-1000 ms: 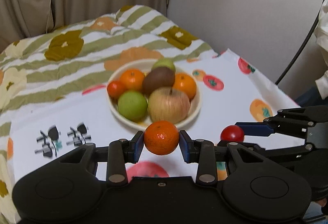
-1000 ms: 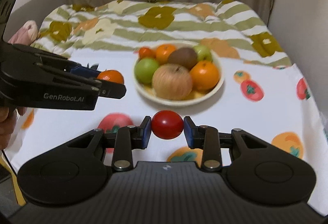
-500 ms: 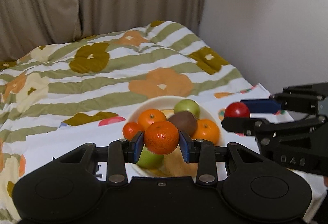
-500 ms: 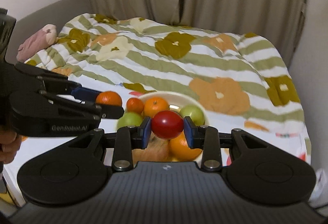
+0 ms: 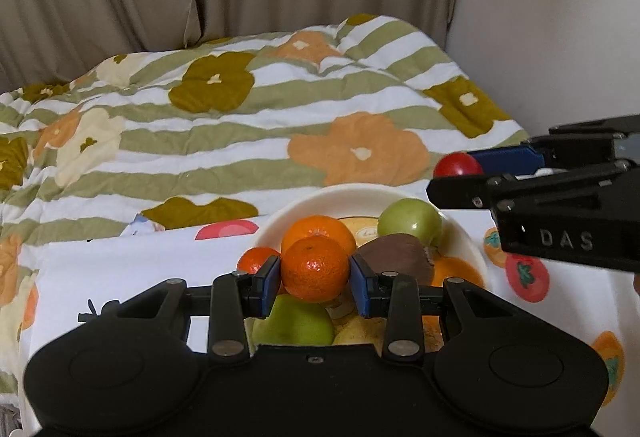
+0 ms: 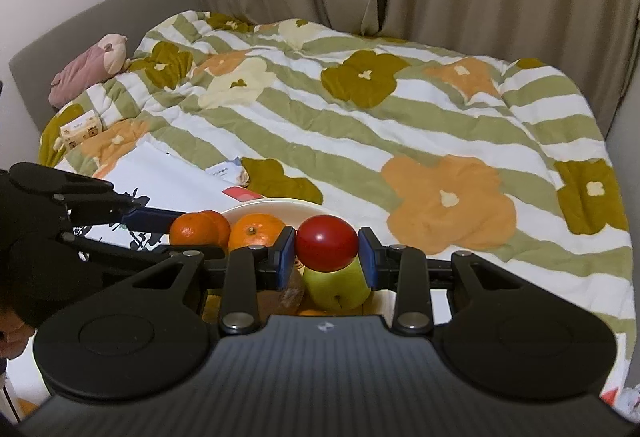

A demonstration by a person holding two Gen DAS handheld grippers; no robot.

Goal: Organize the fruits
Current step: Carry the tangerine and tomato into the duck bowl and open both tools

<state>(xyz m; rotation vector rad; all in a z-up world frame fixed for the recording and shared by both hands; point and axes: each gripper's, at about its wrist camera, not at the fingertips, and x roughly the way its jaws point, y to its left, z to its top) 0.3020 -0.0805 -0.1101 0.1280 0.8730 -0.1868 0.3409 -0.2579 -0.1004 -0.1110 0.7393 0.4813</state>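
Note:
My left gripper (image 5: 315, 275) is shut on a small mandarin (image 5: 315, 269) and holds it above the near left part of the cream fruit bowl (image 5: 320, 203). My right gripper (image 6: 327, 251) is shut on a red tomato (image 6: 327, 248) over the bowl (image 6: 260, 205). The tomato also shows in the left wrist view (image 5: 458, 165), and the mandarin in the right wrist view (image 6: 192, 231). The bowl holds an orange (image 5: 318, 231), green apples (image 5: 410, 219), a brown kiwi (image 5: 394, 259) and more fruit.
The bowl stands on a white cloth with fruit prints (image 5: 140, 261) laid over a bed with a green-striped floral quilt (image 5: 240, 125). Curtains hang behind. A wall is on the right. A pink plush (image 6: 88, 71) and a small box (image 6: 80, 129) lie at the far left.
Both grippers have moved forward and up with their fruit, from in front of the bowl to over it. Each keeps its hold.

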